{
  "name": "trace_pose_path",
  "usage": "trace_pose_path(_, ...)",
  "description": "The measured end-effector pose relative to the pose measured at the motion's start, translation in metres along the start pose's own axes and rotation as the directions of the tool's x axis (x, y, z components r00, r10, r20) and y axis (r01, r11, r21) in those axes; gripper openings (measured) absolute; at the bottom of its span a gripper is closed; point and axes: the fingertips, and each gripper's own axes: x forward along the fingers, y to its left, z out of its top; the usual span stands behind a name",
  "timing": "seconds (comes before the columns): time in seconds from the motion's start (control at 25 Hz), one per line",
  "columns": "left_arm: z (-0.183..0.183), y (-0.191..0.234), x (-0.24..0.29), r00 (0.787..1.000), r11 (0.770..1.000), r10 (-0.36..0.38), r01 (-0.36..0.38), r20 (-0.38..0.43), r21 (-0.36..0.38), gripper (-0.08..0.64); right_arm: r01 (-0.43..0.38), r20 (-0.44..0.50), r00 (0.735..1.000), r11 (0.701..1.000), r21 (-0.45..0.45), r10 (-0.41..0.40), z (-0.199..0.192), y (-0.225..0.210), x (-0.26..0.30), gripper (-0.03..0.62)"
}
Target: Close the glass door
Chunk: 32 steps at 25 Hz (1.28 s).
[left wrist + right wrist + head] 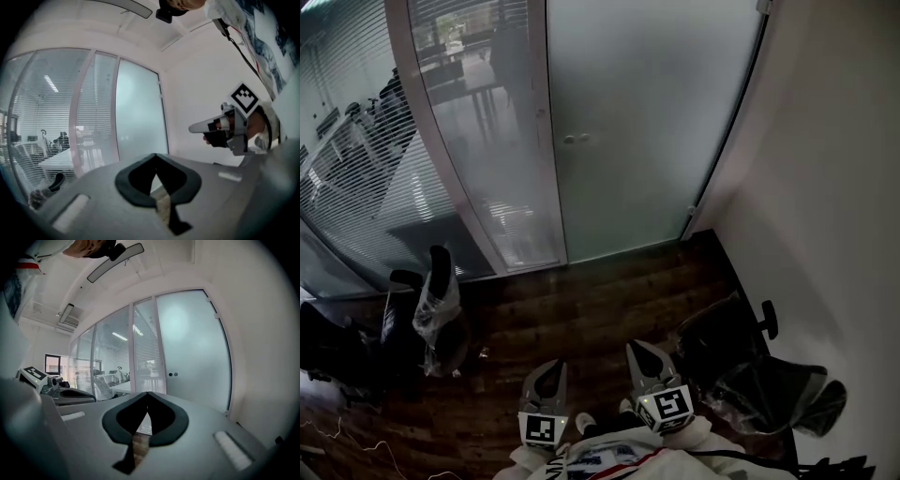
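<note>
The frosted glass door [647, 122] stands ahead of me, between a white post [553, 169] and the right wall. It lies in line with the glass wall, and I see no gap at its edges. Two small round knobs [575, 140] sit near its left edge. The door also shows in the left gripper view [140, 117] and the right gripper view [194, 348]. My left gripper [551, 367] and right gripper [637, 349] are low in the head view, side by side, well short of the door. Both point toward it, shut and holding nothing.
A black chair wrapped in plastic [436, 309] stands at the left by the glass wall [478, 141]. Another covered office chair [750, 366] stands close at my right. The white wall [834, 187] runs along the right. Dark wooden floor [581, 309] lies between me and the door.
</note>
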Motion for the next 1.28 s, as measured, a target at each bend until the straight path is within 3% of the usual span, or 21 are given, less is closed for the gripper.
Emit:
trace_pose_path(0.56,0.042,-0.067,0.043,0.999,0.998,-0.025,0.024,0.038,0.052,-0.002,-0.051,0.028,0.998,0.999,-0.010,0.051,0.009,-0.052,-0.027,0.006)
trace_pose_path(1.12,0.044,-0.060,0.041,0.999,0.999,0.015,-0.017,0.043,0.043,-0.002,-0.083,0.046,0.995,0.997,-0.002,0.083,0.017,-0.047,-0.025,0.006)
trace_pose_path(1.28,0.043,-0.061,0.041,0.999,0.999,0.016,-0.017,0.036,0.037,-0.002,-0.106,0.041,0.993,0.993,-0.053,0.108,0.028,-0.040,-0.025,0.006)
